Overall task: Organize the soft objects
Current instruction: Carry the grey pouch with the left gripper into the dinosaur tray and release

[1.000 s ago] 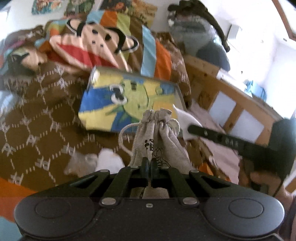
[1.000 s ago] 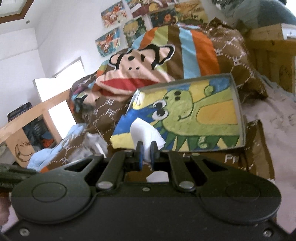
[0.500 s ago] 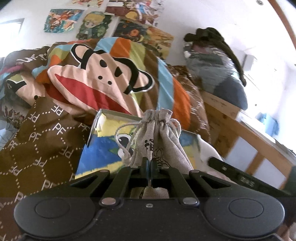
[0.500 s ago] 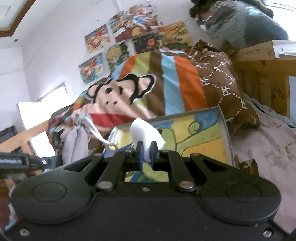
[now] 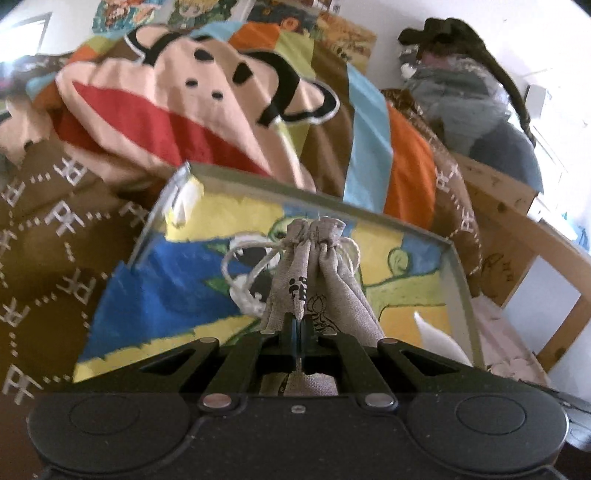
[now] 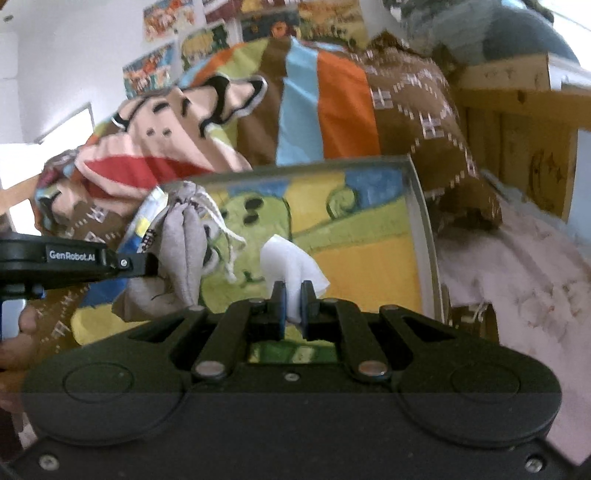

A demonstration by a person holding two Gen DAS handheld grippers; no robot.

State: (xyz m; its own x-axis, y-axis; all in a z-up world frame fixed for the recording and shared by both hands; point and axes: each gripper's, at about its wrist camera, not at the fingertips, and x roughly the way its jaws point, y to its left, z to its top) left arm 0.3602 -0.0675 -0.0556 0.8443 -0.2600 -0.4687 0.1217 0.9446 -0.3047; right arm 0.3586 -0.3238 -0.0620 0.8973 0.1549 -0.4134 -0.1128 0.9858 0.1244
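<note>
Posters (image 6: 170, 22) crowd the right view; left view shows drawstring pouch (image 5: 317, 280) print.

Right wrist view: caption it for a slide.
Right tool pinches a white soft cloth over the frog-painted metal tray; left tool alongside holds a grey drawstring fabric pouch.

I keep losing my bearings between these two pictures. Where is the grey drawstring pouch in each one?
Left wrist view: grey drawstring pouch at centre, pinched in the left gripper.
Right wrist view: the pouch at left of centre, on the left gripper that reaches in from the left edge.
Shared landmark: the cartoon-painted tray behind it.
</note>
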